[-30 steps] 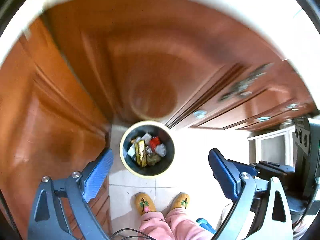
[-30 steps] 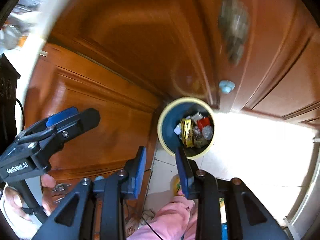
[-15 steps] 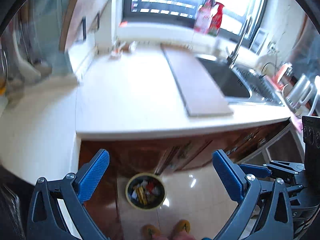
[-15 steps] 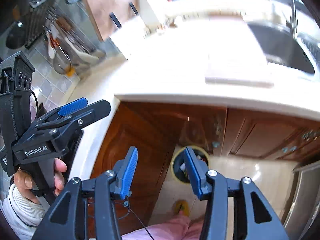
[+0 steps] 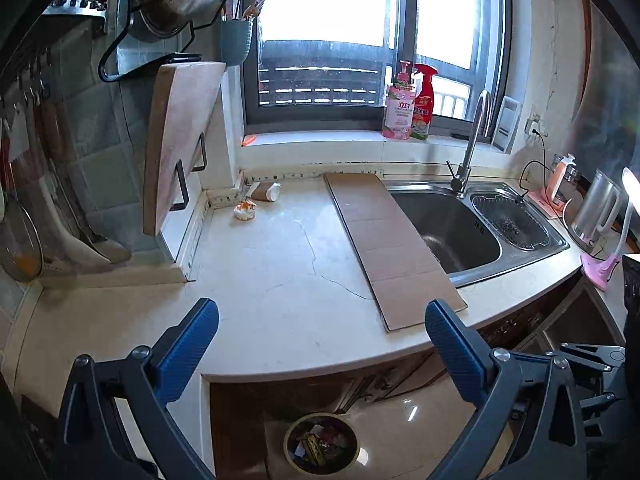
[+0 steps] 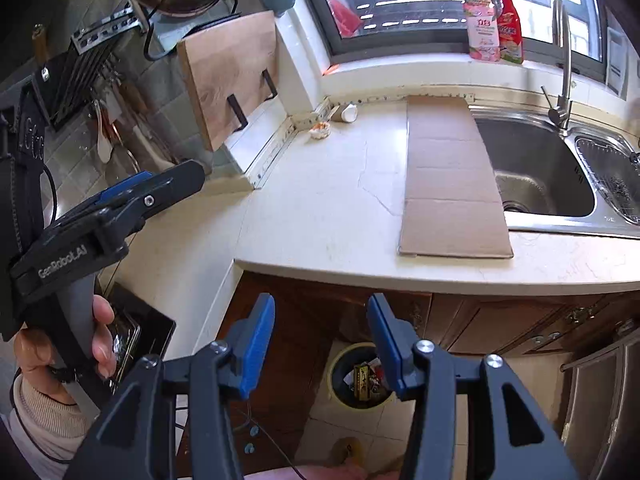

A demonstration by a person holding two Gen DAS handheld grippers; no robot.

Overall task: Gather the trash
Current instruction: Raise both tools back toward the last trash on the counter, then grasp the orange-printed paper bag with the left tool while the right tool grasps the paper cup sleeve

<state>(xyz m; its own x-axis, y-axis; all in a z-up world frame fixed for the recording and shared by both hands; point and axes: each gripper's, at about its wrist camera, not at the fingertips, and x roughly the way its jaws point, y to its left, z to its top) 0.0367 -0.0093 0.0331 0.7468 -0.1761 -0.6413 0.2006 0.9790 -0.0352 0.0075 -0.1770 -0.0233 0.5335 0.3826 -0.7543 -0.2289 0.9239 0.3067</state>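
Observation:
My left gripper (image 5: pixel 320 312) hangs wide open above the front of the white countertop (image 5: pixel 280 280) with nothing between its fingers; it also shows in the right wrist view as the left gripper (image 6: pixel 160 188), held by a hand. My right gripper (image 6: pixel 320 304) is open and empty, over the counter's front edge. A crumpled wrapper (image 5: pixel 245 211) (image 6: pixel 320 130) and a tipped paper cup (image 5: pixel 268 191) (image 6: pixel 346 112) lie in the far counter corner. A long cardboard strip (image 5: pixel 384 240) (image 6: pixel 452 176) lies beside the sink. The round trash bin (image 5: pixel 289 446) (image 6: pixel 334 374), holding several wrappers, stands on the floor below.
A steel sink (image 5: pixel 448 224) with a faucet (image 5: pixel 472 140) is to the right. Two bottles (image 5: pixel 408 104) stand on the windowsill. A wooden cutting board (image 5: pixel 180 140) leans on the left wall. A kettle (image 5: pixel 596 208) and pink lamp base (image 5: pixel 600 268) are at the far right. Wooden cabinets (image 6: pixel 500 320) run under the counter.
Both grippers have risen from low in front of the cabinet doors and bin to above the countertop. The right jaws have spread wider; the left stayed wide.

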